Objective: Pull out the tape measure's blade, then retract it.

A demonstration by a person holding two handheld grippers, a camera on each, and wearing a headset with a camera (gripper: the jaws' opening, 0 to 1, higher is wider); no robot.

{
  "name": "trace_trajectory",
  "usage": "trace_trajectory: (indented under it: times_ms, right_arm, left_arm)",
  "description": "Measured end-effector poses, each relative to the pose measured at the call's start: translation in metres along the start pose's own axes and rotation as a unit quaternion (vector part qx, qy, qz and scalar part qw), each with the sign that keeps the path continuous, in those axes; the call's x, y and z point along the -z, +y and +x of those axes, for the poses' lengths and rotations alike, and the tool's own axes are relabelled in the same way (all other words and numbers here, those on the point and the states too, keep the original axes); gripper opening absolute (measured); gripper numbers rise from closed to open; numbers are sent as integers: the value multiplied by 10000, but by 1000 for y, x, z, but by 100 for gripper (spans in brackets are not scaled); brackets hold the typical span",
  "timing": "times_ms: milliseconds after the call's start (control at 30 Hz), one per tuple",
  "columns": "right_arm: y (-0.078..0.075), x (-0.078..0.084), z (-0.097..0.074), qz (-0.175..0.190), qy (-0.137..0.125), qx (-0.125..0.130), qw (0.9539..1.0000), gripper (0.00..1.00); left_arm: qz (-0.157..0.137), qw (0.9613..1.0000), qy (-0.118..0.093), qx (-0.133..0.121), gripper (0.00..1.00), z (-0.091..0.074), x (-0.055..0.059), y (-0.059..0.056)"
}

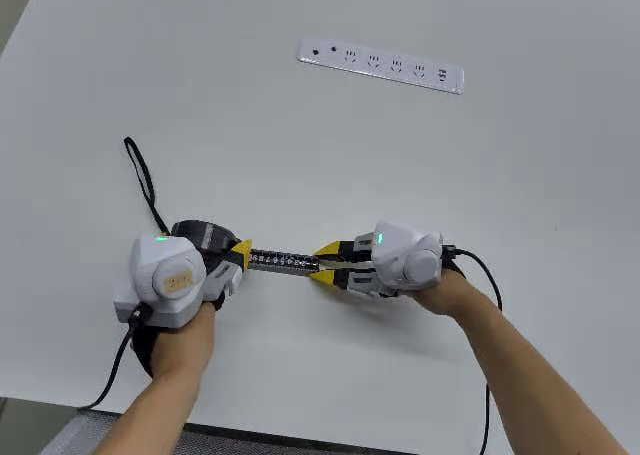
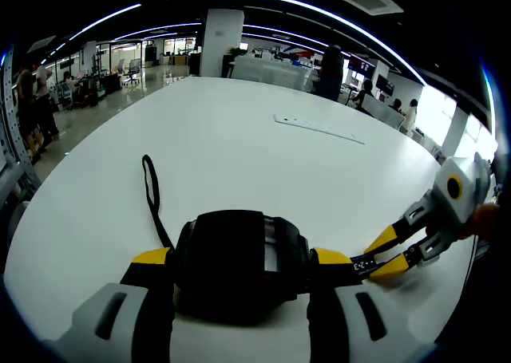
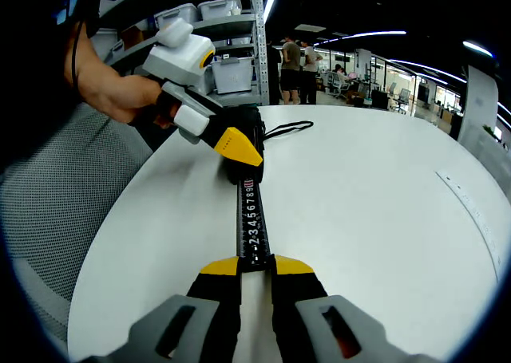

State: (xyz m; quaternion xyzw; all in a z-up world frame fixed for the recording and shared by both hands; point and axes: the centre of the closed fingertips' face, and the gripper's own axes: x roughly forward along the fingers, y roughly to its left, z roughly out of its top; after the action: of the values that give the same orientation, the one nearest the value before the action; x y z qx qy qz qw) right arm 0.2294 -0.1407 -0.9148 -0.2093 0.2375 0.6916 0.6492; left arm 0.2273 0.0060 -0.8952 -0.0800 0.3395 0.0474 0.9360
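— Where's the tape measure [image 1: 203, 237]?
— Left, by the table's [image 1: 300, 155] near edge; the left gripper [image 1: 228, 258] clamps it.
— And the blade [image 1: 283, 263]?
— It extends rightward, pinched by the right gripper [image 1: 326, 263].

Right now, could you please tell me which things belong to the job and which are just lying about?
In the job: black plastic tape measure case, in the left gripper; its dark numbered blade, pinched by the right gripper.
Lying about: long white power strip, on the white table.
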Motion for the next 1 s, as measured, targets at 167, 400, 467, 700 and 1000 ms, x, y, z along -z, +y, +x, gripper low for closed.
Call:
trace_trajectory:
  times_ms: [167,400,467,700,1000]
  right_arm:
    - [0,-1,2,10,-5,-9,10000,12]
    - [0,-3,4,9,-12,-18,10000,12]
    - [1,-4,5,11,-14,-21,10000,12]
    - [1,-6,9,11,-35,-28,10000,12]
    - [1,-10,15,7,-67,-21,10000,12]
  left_arm:
    - [1,10000,-4,-3,65,0,0,0]
    - [4,10000,4,2,65,0,0,0]
    - [4,10000,3,5,65,0,0,0]
    - [1,10000,-1,6,65,0,0,0]
    - [-2,10000,1,7,65,0,0,0]
